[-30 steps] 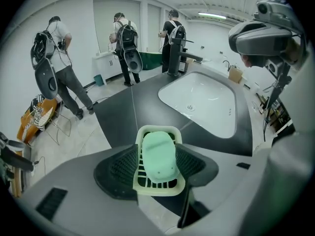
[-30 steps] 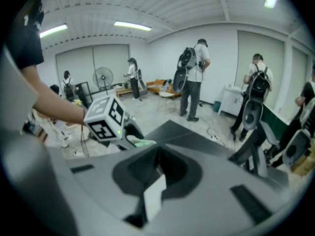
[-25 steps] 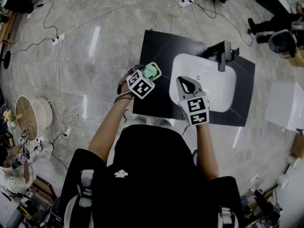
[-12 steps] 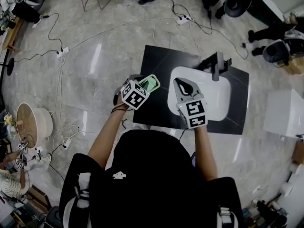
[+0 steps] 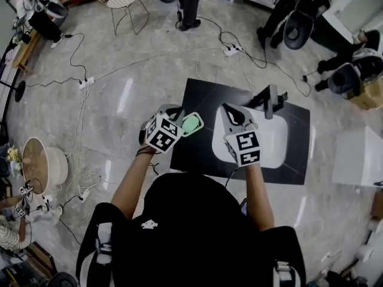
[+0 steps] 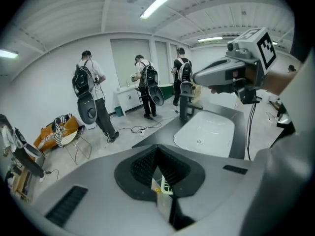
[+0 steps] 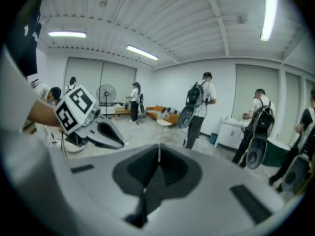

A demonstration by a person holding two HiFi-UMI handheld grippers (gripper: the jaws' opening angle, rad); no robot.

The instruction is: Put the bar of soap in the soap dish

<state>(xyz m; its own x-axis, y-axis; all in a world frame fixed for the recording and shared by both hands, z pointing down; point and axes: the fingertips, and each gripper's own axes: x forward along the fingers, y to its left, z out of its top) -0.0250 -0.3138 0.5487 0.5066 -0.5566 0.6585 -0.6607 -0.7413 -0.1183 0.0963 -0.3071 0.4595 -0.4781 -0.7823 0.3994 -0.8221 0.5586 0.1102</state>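
Observation:
A pale green bar of soap (image 5: 191,124) lies in a light-rimmed soap dish (image 5: 199,122) at the left edge of the black counter (image 5: 203,97). My left gripper (image 5: 181,119) hangs just left of and above the dish, jaws shut with nothing held. In the left gripper view its jaws (image 6: 158,154) meet, and a sliver of something white shows through the slit. My right gripper (image 5: 231,109) hovers over the near left part of the white sink (image 5: 272,145), shut and empty. The right gripper view shows its jaws (image 7: 158,157) closed in a line.
A dark faucet (image 5: 272,103) stands at the sink's far rim. Cables and power strips (image 5: 85,82) trail over the marble floor. A chair (image 5: 128,5) and several people with backpacks (image 6: 91,95) stand further off. A round wooden stool (image 5: 36,163) is at the left.
Both grippers have lifted away from the counter. The left jaws, open around the green soap a second ago, have closed empty. The soap stays in the dish.

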